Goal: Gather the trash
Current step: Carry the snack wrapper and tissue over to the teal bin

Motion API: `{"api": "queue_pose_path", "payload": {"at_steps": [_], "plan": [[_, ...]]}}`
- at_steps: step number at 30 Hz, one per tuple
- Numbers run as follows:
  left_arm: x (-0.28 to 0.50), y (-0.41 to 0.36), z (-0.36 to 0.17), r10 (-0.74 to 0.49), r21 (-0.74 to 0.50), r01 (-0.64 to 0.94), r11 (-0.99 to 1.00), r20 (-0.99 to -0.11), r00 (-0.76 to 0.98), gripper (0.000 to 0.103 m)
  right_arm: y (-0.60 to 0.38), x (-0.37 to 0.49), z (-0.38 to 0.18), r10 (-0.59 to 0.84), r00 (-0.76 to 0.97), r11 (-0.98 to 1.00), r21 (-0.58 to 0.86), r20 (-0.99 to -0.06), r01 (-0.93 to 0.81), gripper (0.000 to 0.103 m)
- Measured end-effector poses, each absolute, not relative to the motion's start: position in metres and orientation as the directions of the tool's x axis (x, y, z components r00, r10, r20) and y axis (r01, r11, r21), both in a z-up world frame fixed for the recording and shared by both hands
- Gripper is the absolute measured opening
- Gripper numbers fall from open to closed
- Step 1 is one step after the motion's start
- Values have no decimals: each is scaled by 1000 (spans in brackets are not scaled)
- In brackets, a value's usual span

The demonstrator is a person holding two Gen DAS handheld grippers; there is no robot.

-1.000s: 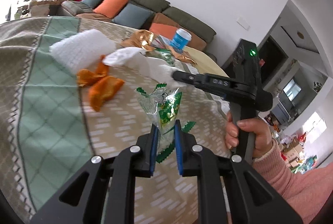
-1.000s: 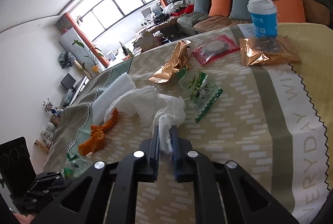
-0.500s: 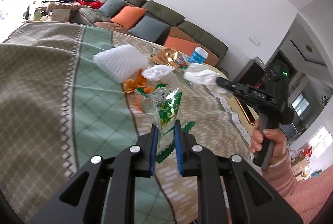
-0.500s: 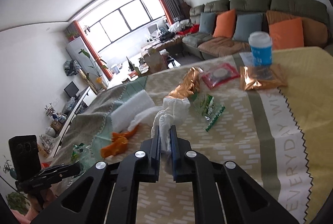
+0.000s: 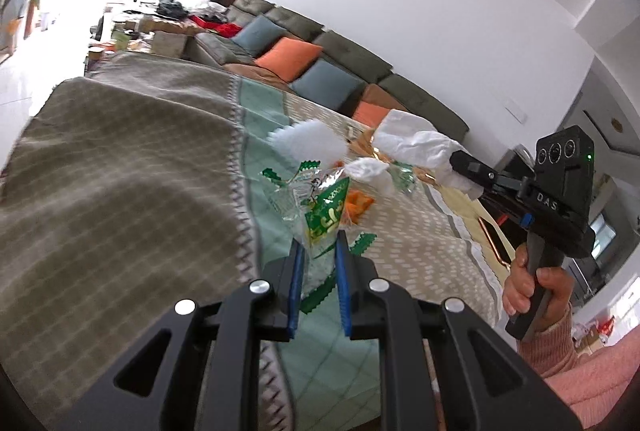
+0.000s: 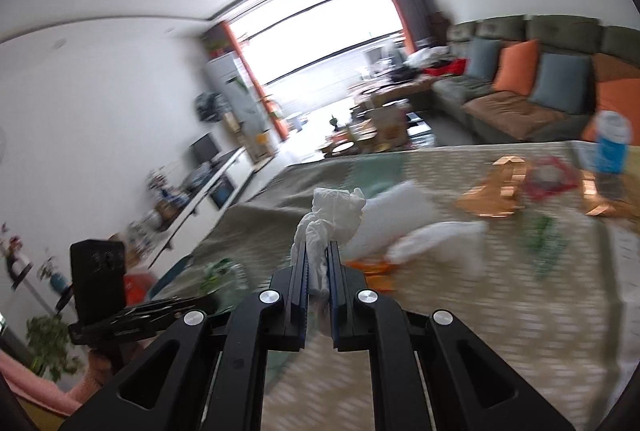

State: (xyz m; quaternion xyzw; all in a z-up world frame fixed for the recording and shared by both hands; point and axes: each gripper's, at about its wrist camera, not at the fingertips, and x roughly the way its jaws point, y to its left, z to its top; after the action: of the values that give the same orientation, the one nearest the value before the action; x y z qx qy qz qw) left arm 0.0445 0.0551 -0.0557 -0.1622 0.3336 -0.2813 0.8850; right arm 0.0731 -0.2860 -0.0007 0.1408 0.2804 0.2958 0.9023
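Currently your left gripper [image 5: 318,259] clamps green wrapper [image 5: 320,207], long axis extending forward from fingers, above table [image 5: 120,191] edge. Your right gripper [image 6: 318,265] pinches white tissue [image 6: 330,219], wad pointing forward-up.

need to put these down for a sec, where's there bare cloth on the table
The grey-brown end of the tablecloth, left of the green band, is bare. Past the band it is crowded: white foam, orange peel, white tissue, copper wrappers, blue cup.
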Motion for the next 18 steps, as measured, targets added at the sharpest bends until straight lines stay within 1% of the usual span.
{"api": "queue_pose_path", "payload": {"at_steps": [9, 18], "plan": [[25, 111, -53, -509, -475, 272, 837, -492, 707, 16, -199, 91, -8, 741, 504, 669, 426, -443, -609, 9], [4, 166, -48, -383, -465, 138, 875, -487, 785, 16, -136, 100, -7, 806, 387, 573, 428, -448, -699, 9]]}}
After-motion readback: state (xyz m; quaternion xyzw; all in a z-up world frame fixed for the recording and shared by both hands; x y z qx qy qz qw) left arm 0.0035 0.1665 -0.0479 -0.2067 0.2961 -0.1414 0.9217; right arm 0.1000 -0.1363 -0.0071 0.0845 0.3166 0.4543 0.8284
